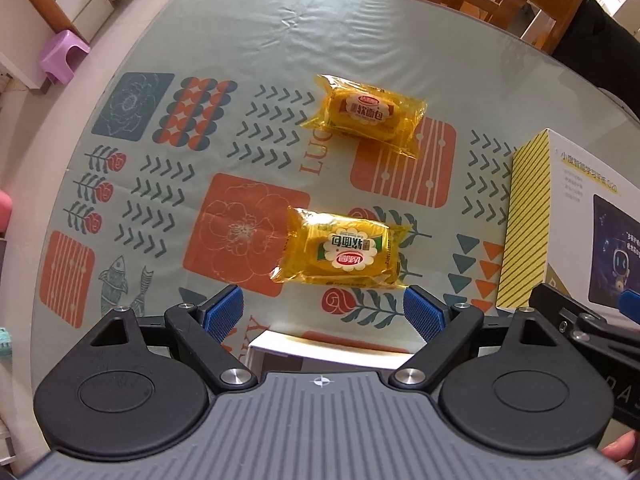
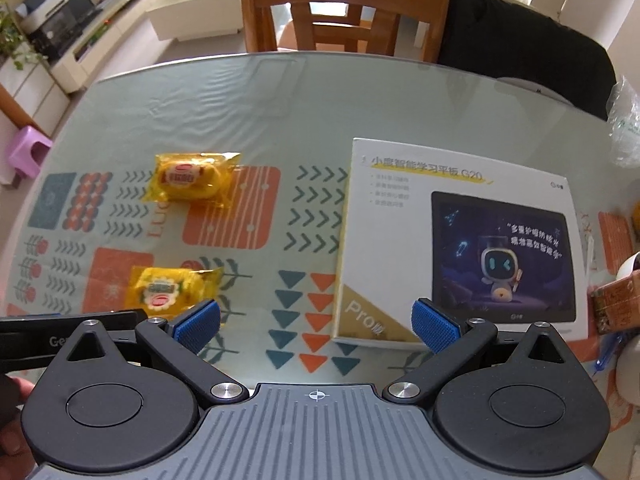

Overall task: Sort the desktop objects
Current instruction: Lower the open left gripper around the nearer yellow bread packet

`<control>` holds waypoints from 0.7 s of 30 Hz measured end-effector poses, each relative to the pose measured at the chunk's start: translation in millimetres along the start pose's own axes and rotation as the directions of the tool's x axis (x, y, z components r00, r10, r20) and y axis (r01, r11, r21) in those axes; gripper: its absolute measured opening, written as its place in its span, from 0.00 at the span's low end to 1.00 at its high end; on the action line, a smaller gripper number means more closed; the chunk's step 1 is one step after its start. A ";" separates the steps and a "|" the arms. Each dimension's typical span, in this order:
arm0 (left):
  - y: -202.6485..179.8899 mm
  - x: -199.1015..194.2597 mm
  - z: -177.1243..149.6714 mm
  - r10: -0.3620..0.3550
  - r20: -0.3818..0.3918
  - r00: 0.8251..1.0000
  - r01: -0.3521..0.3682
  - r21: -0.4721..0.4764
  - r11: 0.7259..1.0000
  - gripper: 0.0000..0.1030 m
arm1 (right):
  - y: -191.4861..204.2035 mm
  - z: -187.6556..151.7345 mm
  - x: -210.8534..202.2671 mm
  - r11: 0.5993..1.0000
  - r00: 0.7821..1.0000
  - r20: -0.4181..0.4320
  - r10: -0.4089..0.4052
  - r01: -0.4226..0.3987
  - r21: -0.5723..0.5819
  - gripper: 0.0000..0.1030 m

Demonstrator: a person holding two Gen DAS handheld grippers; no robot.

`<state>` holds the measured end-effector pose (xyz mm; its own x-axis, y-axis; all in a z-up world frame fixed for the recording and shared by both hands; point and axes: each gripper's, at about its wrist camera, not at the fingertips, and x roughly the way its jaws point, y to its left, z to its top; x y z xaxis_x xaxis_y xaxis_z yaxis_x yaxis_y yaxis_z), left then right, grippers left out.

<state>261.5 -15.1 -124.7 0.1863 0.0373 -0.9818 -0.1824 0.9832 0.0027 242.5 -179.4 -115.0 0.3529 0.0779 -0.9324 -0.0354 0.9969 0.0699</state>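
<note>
Glass-topped patterned table (image 2: 280, 92), wooden chair (image 2: 340, 12), purple stool (image 1: 62, 56)

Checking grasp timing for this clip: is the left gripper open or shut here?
Open. The left gripper has its blue pads spread wide with nothing between them, and the nearer yellow bread packet lies on the table just ahead, untouched.

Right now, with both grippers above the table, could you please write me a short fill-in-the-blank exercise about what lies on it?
1. There are ___ yellow bread packets on the table: the near packet and the far packet.
2. The fingers of the left gripper are ___ and hold nothing.
3. The white tablet box lies to the ___ of both packets.
4. The right gripper grips ___.

Missing words: two; open; right; nothing
</note>
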 end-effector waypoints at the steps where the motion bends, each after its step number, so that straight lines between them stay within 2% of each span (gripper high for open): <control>1: -1.6 2.0 1.1 0.002 -0.002 1.000 -0.002 0.002 1.000 1.00 | -0.9 0.8 1.3 1.000 1.000 0.001 -0.002 0.002 0.001 1.00; 14: -14.7 21.0 15.0 0.028 0.002 1.000 -0.028 0.027 0.999 1.00 | -1.5 19.4 23.8 0.999 0.998 -0.015 -0.053 0.053 -0.011 1.00; 21: -19.3 46.0 20.5 0.034 -0.010 0.999 -0.034 0.028 0.999 1.00 | 0.0 30.9 36.8 0.996 0.996 -0.029 -0.084 0.084 -0.022 1.00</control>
<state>293.4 -28.7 -166.0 0.1703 0.0694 -0.9829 -0.1614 0.9860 0.0416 284.4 -176.3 -138.3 0.3276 -0.0066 -0.9448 -0.0262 0.9995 -0.0160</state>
